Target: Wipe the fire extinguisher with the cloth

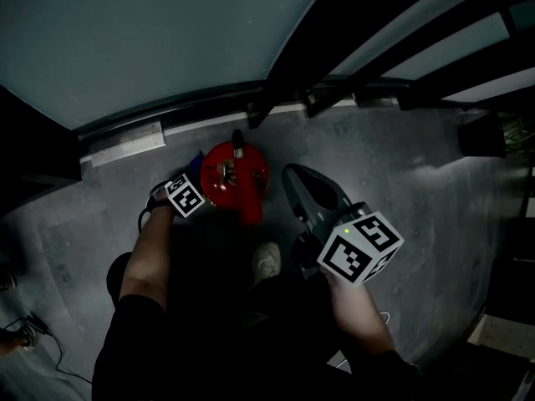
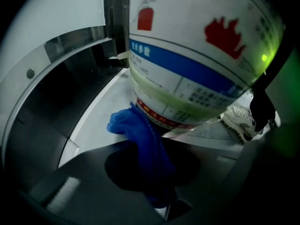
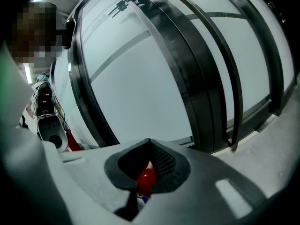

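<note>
Head view alone gives the layout: the red fire extinguisher [image 1: 236, 178] stands upright on the floor [image 1: 401, 190], just in front of the base rail of a glazed wall [image 1: 150, 40], with a pale shoe [image 1: 267, 261] near it. Only the left gripper view shows the cylinder's printed label [image 2: 197, 69], with a blue band and a red flame mark, at close range. Only the right gripper view shows dark bars [image 3: 220, 78] running up the glazing. The floor is grey and mottled, and the lighting is dim. Left gripper [image 2: 145, 149]: jaws pinched on a blue cloth [image 2: 136, 130], whose bunched end touches the extinguisher's lower side. Right gripper [image 3: 149, 146]: jaws pressed together, gripping nothing, positioned just to the extinguisher's right. A red sliver shows through the slot behind the tips.
</note>
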The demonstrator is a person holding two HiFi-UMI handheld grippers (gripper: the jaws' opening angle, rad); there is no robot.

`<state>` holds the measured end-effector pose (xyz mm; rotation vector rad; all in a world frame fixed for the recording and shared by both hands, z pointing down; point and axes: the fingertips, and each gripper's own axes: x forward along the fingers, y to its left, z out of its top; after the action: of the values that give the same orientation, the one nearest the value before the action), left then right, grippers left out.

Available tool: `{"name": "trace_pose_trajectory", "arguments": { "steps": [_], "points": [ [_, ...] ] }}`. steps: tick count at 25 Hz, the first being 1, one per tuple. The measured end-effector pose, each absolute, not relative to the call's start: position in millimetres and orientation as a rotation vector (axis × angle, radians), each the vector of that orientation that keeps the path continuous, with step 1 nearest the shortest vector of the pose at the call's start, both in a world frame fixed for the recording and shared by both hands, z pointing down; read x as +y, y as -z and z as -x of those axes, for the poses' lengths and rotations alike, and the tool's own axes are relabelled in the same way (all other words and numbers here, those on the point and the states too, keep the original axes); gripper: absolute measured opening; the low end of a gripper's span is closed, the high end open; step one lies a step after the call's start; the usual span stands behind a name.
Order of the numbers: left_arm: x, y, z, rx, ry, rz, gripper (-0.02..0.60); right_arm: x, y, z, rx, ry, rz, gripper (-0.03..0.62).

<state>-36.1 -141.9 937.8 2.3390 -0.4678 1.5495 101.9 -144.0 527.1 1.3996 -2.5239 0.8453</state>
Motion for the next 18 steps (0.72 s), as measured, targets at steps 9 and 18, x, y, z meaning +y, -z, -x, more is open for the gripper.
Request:
{"name": "trace_pose_trajectory", "arguments": {
  "steps": [9, 18],
  "points": [
    [-142.8, -840.5, 66.2, -0.827, -1.212, -2.406, 0.069, -160.8, -528.6, -103.6, -2.521, -0.837, -1.461, 0.003],
    [-137.5, -639.7, 69.8, -1.130, -0.794, -2.646, 0.071, -180.6, -542.3, -97.0, -2.495, -0.896, -1.481, 0.003]
  ]
}}
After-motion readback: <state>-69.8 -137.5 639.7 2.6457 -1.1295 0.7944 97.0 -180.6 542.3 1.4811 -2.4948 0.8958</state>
